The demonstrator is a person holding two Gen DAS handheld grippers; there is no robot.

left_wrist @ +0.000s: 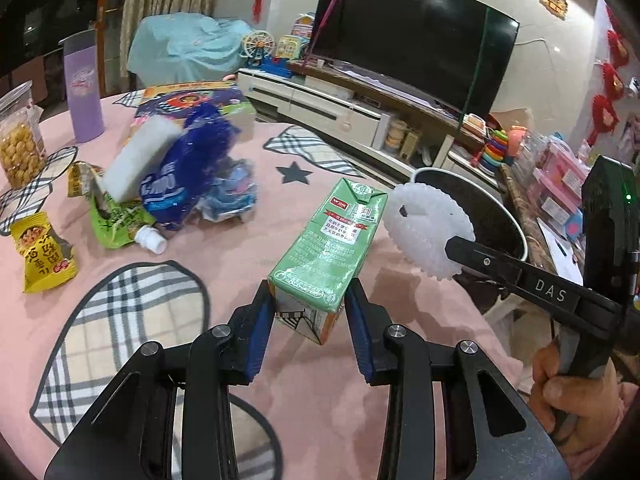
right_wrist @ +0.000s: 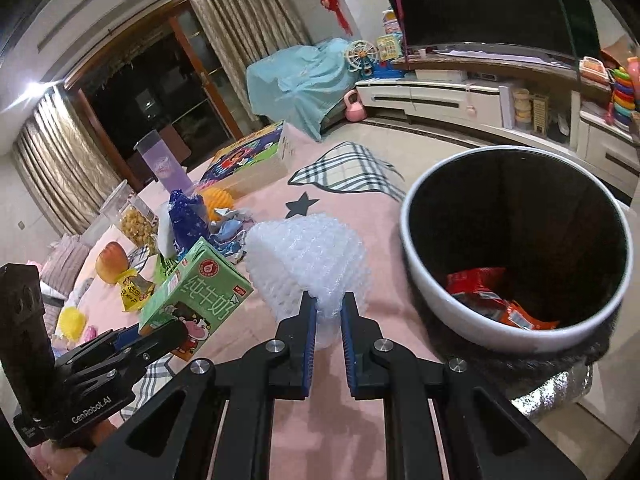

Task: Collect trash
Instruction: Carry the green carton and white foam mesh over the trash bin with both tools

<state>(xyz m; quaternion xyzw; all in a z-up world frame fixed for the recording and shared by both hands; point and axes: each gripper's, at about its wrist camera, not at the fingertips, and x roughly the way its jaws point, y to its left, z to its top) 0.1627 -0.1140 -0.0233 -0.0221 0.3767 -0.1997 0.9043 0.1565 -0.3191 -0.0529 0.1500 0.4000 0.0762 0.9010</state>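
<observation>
The bin [right_wrist: 416, 280], beside the surface's edge, holds red wrappers [right_wrist: 492, 300]. Left gripper [left_wrist: 310, 312] jaws clamp the milk carton [left_wrist: 332, 240]; right gripper [right_wrist: 328, 320] jaws pinch foam netting [right_wrist: 308, 256].

The milk carton [left_wrist: 332, 240] sits between the left gripper's [left_wrist: 310, 312] pads, left of the foam net [right_wrist: 308, 256] pinched by the right gripper [right_wrist: 328, 312]. The bin [right_wrist: 424, 280], holding 1 wrapper [right_wrist: 496, 300], stands right of both; the wrapper pile [left_wrist: 176, 184] lies behind on the table [left_wrist: 240, 264].

One carton [left_wrist: 334, 240], one foam net [right_wrist: 308, 256], one bin [right_wrist: 420, 280], two yellow packets [left_wrist: 42, 252], one purple cup [left_wrist: 83, 88].
</observation>
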